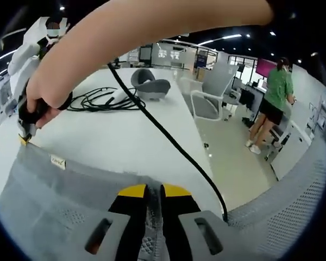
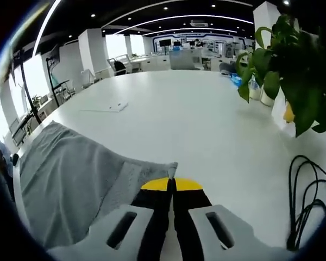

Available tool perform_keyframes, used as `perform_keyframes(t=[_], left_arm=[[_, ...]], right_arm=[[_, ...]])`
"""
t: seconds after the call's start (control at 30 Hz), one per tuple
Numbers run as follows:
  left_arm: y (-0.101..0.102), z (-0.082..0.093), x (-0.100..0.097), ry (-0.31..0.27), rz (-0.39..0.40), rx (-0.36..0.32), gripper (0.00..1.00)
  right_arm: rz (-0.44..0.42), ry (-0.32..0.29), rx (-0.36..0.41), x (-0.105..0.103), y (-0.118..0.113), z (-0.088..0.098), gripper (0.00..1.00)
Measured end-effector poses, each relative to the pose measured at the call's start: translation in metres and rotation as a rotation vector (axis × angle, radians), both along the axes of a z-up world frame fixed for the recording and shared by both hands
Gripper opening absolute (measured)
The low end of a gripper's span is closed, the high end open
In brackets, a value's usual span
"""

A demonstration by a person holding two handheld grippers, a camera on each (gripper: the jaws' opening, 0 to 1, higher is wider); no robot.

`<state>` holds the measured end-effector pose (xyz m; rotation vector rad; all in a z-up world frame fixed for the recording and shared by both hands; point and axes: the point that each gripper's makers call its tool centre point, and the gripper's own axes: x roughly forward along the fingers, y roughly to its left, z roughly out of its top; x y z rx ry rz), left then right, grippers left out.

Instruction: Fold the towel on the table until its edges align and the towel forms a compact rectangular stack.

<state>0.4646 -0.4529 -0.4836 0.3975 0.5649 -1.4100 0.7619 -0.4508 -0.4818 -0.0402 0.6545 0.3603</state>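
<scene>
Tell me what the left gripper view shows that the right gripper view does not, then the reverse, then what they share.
Left gripper view alone: a hand holding the right gripper at a towel corner, a label on the towel's edge, a grey headset, a white chair, and a person in green standing in the aisle.

Right gripper view alone: a potted plant and a flat white sheet.

Both: the grey towel on the white table, black cables, and each view's own jaws shut on towel cloth.
</scene>
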Motion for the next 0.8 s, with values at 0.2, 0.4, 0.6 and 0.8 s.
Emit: perform_keyframes(t=[0.2, 0.4, 0.6, 0.8], left_arm=[[-0.004, 0.021, 0.002, -0.007, 0.019, -0.053, 0.09], [-0.002, 0.04, 0.002, -0.011, 0.029, -0.096, 0.09], [0.005, 0.055, 0.004, -0.018, 0.036, -0.117, 0.09], [0.014, 0.075, 0.003, -0.027, 0.036, -0.144, 0.09]], right_arm=[[-0.013, -0.029, 0.002, 0.001, -0.004, 0.018, 0.0], [-0.025, -0.057, 0.016, 0.002, -0.003, 0.037, 0.0], [-0.026, -0.078, 0.027, -0.004, 0.007, 0.057, 0.0], [-0.022, -0.103, 0.036, -0.002, 0.017, 0.074, 0.0]])
